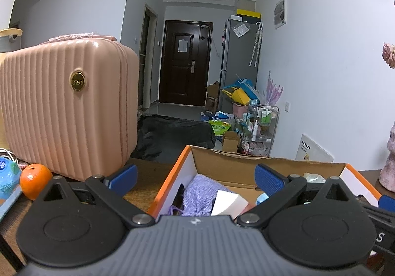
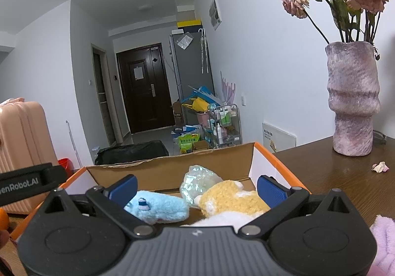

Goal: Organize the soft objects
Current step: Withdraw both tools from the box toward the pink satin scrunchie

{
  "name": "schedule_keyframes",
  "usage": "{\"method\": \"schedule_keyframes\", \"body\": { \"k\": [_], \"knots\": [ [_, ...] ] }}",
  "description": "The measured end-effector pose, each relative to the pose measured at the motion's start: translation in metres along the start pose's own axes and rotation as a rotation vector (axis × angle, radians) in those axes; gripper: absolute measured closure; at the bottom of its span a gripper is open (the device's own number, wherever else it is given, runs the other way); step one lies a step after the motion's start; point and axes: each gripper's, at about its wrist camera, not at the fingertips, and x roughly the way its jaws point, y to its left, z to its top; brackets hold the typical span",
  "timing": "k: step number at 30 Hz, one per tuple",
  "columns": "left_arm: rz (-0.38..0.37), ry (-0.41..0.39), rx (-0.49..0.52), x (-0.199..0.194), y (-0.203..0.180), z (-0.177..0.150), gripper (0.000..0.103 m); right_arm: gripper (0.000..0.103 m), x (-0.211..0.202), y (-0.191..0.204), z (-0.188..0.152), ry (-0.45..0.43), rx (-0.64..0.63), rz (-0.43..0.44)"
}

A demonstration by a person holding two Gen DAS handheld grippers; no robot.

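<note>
Pink suitcase (image 1: 66, 108) upright at table's (image 2: 328, 177) left end. Orange-edged cardboard box (image 2: 170, 169) open mid-table; inside: purple knit cloth (image 1: 200, 194), yellow plush (image 2: 232, 197), blue plush (image 2: 158, 206), pale shiny plush (image 2: 197, 179), white card (image 1: 227, 204). Left gripper (image 1: 195, 177) and right gripper (image 2: 196, 187) hover over the box, fingers spread, empty. Pink plush (image 2: 385, 246) outside, right of the box.

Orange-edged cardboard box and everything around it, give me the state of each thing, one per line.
Orange-edged cardboard box: open, flaps up.
Light blue plush toy: lying inside the box.
Yellow fluffy plush toy: lying inside the box.
Lilac knitted cloth: crumpled inside the box.
Left claw: open, empty.
Right claw: open, empty.
Pink ribbed suitcase: closed, upright.
Pink textured vase: upright, holding wilted roses.
</note>
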Motion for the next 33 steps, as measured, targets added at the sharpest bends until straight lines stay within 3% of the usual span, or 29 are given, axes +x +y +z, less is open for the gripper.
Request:
{"method": "schedule_keyframes", "body": {
  "k": [16, 33],
  "knots": [
    [0.0, -0.025, 0.025, -0.048, 0.016, -0.013, 0.0, 0.0, -0.05, -0.007, -0.011, -0.041, -0.063, 0.0],
    [-0.036, 0.038, -0.003, -0.104, 0.028, -0.032, 0.0, 0.0, -0.118, -0.025, -0.027, -0.045, -0.098, -0.019]
  ]
}}
